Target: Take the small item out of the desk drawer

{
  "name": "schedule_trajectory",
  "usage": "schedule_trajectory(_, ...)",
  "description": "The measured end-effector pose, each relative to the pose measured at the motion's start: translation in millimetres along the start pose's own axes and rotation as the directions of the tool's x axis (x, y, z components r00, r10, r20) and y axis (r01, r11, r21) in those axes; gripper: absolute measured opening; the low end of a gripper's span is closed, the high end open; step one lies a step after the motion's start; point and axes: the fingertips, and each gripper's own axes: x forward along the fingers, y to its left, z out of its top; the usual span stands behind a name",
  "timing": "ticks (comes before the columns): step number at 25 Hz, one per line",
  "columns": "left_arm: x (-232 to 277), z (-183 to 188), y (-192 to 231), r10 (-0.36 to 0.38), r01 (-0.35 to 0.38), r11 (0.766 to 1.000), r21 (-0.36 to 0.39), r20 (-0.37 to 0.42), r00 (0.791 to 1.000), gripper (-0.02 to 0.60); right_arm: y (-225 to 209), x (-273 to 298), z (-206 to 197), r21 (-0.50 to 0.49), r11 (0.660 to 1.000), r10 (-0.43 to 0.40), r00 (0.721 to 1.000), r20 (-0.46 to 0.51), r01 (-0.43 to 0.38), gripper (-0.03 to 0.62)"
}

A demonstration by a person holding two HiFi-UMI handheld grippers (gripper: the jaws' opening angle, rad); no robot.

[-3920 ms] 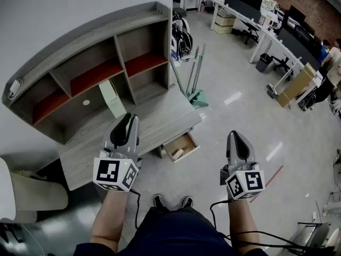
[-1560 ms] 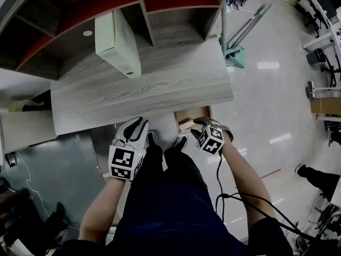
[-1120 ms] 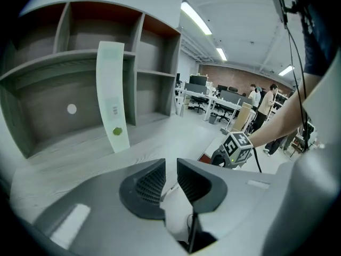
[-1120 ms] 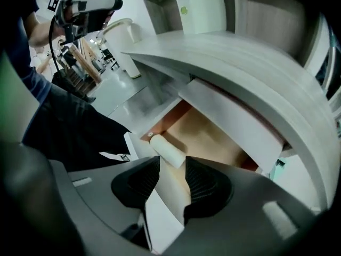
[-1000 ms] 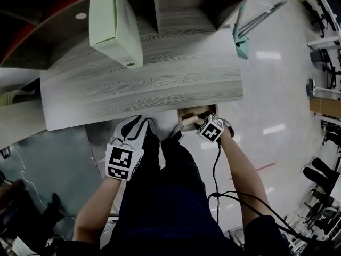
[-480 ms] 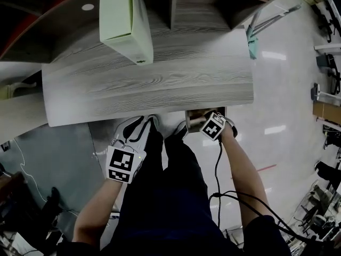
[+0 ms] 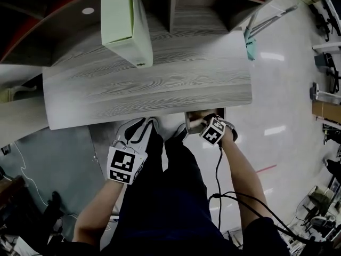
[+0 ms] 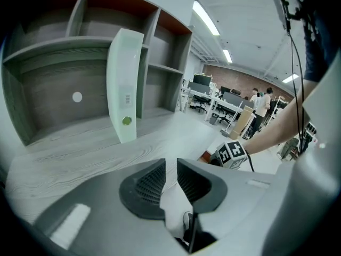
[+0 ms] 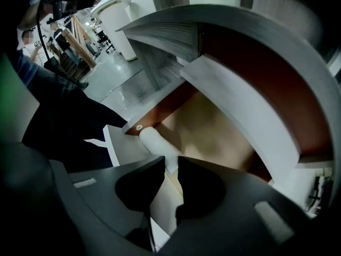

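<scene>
Head view: wood-grain desk (image 7: 149, 89), glossy floor (image 7: 277, 89), open drawer (image 7: 193, 114); left gripper (image 7: 145, 125), right gripper (image 7: 199, 125) fingers together.

Right gripper (image 9: 169, 161), lower centre of the frame: its dark jaws stand closed to a narrow gap on the near end of a white cylindrical item (image 9: 154, 142), which lies slanting up and to the left. Behind it is the open wooden drawer (image 9: 213, 132), with a tan floor and reddish-brown walls, under the grey wood-grain desk top (image 9: 165, 33). The person's dark trouser leg (image 9: 64, 116) fills the left of the frame.
</scene>
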Motion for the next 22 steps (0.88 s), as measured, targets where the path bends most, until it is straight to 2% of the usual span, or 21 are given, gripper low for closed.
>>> schedule_trajectory(4,2.1,6.5,-1.2,-0.01,0.009,1.0,0.012,0.011,1.0,0.069,-2.1,-12.5,5.2,0.017,0.999,-0.045,0.998,0.042,0.044,0.081)
schedule_trajectory(10,3.2,20.8,-7.8,-0.025,0.024,0.999,0.039,0.031,0.999,0.069,-7.5,-42.9,11.4,0.122,0.988,-0.11,0.984,0.141,0.093,0.078)
schedule_trajectory(14,1.7,34.2,-12.2,-0.038,0.035,0.998,0.059,0.051,0.998,0.069,-4.2,-66.3,10.1,0.193,0.977,-0.135,0.97,0.202,0.096,0.077)
schedule_trajectory(18,-0.8,46.2,-15.8,-0.048,0.043,0.996,0.077,0.066,0.997,0.069,-0.5,-93.9,9.8,0.27,0.958,-0.173,0.942,0.287,0.094,0.072)
schedule_trajectory(22,-2.0,56.3,-19.2,-0.06,0.052,0.994,0.096,0.08,0.995,0.069,-4.5,-132.1,16.2,0.351,0.932,-0.238,0.889,0.391,0.095,0.066)
